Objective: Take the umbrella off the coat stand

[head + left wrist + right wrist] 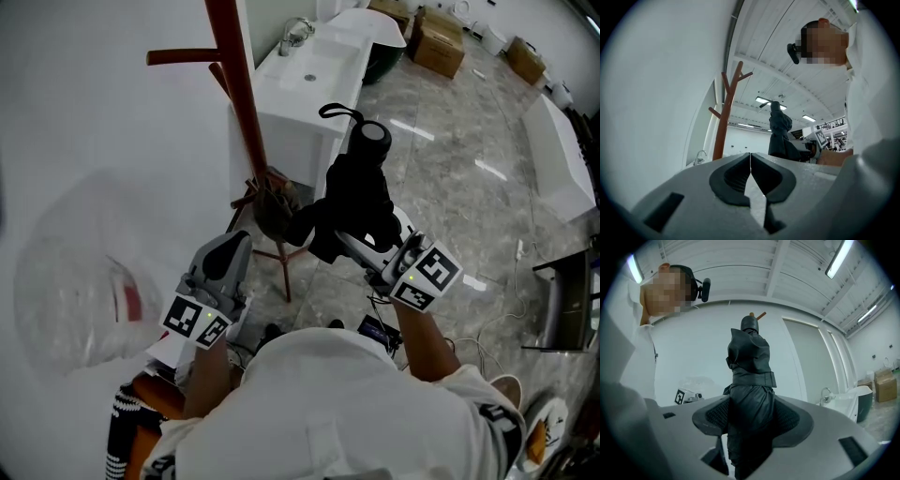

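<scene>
Clearly the right tool [751,416] is pinching the folded black umbrella [361,187] around its soft, creased fabric, holding it apart from the red-brown wooden coat stand [239,103] at eleven o'clock. The left tool [750,176] is sitting pressed together, empty. Slick cloth could be sliding through the ribbed pads [794,416] if the squeeze loosens.

The coat stand [242,103] rises just left of the umbrella [361,187], with a washbasin [319,66] close behind both. The floor [450,178] to the right lies open; the white wall [94,112] closes the left.
</scene>
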Demonstrator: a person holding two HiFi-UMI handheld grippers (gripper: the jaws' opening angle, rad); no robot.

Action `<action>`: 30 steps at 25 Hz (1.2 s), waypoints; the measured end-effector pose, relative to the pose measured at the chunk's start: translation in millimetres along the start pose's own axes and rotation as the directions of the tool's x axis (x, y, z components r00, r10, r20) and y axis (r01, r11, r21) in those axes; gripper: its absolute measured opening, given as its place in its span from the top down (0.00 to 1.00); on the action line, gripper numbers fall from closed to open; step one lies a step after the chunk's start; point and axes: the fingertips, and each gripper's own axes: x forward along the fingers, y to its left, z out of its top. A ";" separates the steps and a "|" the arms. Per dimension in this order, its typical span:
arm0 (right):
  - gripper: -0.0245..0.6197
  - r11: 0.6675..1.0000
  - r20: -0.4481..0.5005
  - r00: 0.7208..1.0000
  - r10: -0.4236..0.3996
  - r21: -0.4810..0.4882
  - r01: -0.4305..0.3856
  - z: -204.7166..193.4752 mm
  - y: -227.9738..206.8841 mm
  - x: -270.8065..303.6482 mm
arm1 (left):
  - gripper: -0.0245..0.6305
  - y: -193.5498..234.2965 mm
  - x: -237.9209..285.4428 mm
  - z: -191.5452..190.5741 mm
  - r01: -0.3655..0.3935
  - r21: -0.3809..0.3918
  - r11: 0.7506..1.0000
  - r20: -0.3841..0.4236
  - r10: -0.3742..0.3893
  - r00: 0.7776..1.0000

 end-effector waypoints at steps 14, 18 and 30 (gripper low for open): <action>0.55 0.999 -0.032 0.999 0.022 0.050 -0.021 -75.1 4.3 -18.6 | 0.94 -5.1 -1.7 -41.3 -0.022 -0.005 1.000 -0.077 0.021 0.997; 0.55 0.997 -0.012 1.000 0.010 0.082 -0.009 -84.0 8.2 -20.3 | 0.94 0.4 -10.9 -51.6 -0.090 -0.005 0.996 -0.046 0.089 0.995; 0.55 0.996 -0.050 0.996 -0.077 0.050 0.080 -109.7 4.6 -19.9 | 0.94 13.6 -31.0 -83.8 -0.221 0.004 0.975 -0.076 0.221 0.972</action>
